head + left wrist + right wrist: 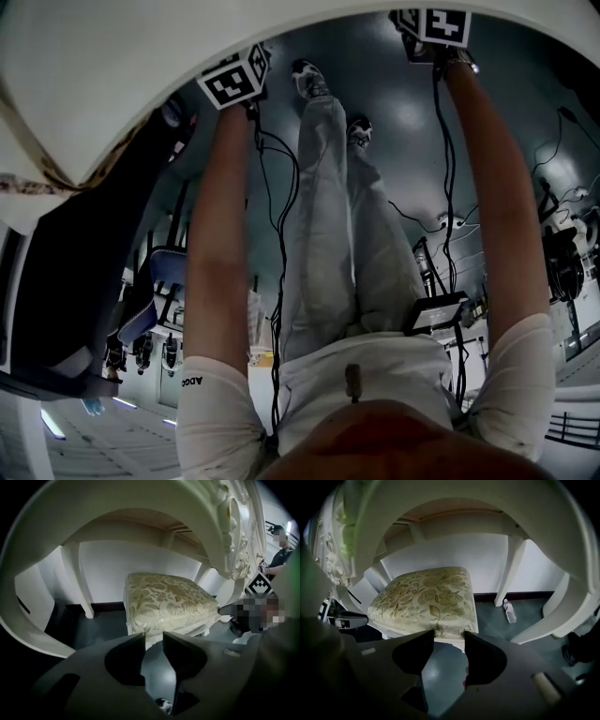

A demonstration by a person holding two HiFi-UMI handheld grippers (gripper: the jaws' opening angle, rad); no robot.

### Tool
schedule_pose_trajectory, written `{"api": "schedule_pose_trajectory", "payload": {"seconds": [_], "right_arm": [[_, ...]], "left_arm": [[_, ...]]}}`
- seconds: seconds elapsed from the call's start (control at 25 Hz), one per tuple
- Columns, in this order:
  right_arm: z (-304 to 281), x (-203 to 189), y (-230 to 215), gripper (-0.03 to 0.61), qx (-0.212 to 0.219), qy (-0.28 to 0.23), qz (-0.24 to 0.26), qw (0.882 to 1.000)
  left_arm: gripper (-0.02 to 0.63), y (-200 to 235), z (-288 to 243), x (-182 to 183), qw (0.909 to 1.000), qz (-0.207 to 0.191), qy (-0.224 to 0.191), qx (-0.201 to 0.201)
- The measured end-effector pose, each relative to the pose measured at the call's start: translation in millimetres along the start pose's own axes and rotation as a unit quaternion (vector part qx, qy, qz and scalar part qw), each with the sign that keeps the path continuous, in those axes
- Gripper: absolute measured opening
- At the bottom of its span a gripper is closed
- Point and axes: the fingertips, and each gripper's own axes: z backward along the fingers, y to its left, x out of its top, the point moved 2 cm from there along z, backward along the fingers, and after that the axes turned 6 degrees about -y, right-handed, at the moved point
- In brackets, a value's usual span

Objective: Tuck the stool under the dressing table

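The stool (168, 599), white-framed with a gold floral cushion, stands on the dark floor inside the arch of the white dressing table (140, 498). My left gripper (153, 637) is open a short way in front of the stool's near corner, with only floor between its jaws. My right gripper (449, 634) is open too, just short of the stool's (426, 599) front edge and not touching it. In the head view the tabletop (141, 66) hides both pairs of jaws. Only the left marker cube (234, 82) and the right one (436, 23) show at its rim.
A table leg (511, 569) and a plastic bottle (510, 611) lying on the floor are right of the stool. Another leg (82, 588) stands at its left, with the white wall behind. Cables hang beside my legs (328, 216). A person (281, 550) stands at the far right.
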Motion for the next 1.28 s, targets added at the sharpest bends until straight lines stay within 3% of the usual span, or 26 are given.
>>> {"api": "schedule_pose_trajectory", "payload": {"seconds": [0.04,0.12,0.16,0.24,0.44,0.64,0.76,0.92,1.12,1.28], "right_arm": [[2.5,-1.5,-0.4,0.208,-0.008,-0.002,0.005,1.0],[12.5,-9.6,-3.9,0.034,-0.037,-0.014,0.036,0.999],[18.9,-15.5,-4.1,0.006,-0.047,-0.027,0.058,0.997],[30.0,-33.0,7.9,0.006,-0.024,-0.044,0.09,0.995],[65.5,-84.4,40.6,0.006,0.049,-0.024,0.133,0.99],[119.6,-111.5,49.0,0.006,0.07,-0.032,0.151,0.986],[156.3,-103.5,46.4,0.006,0.071,-0.057,0.164,0.982],[207.2,-83.0,41.7,0.006,0.063,-0.097,0.144,0.983],[293.4,-71.9,52.0,0.006,0.057,-0.139,0.119,0.981],[367.5,-37.0,75.3,0.006,0.101,-0.206,0.092,0.969]], "left_arm": [[0.109,-1.4,2.8,-4.1,0.9999,0.012,0.006,0.0],[0.011,-5.3,12.1,-17.1,0.9993,0.033,0.017,-0.001],[0.006,-8.2,18.4,-23.7,0.9993,0.033,0.018,-0.002],[0.006,-18.1,31.0,-38.5,0.9995,0.013,0.025,-0.013],[0.006,-51.5,63.9,-69.1,0.9982,-0.025,0.039,-0.038],[0.006,-79.6,116.0,-77.2,0.9975,-0.041,0.021,-0.055],[0.006,-96.4,147.2,-63.9,0.9962,-0.05,-0.011,-0.07],[0.006,-119.4,189.4,-40.0,0.9928,-0.06,-0.042,-0.095],[0.006,-164.0,269.3,-13.2,0.9866,-0.044,-0.087,-0.131],[0.006,-194.6,333.5,38.9,0.9759,-0.025,-0.148,-0.158]]}}
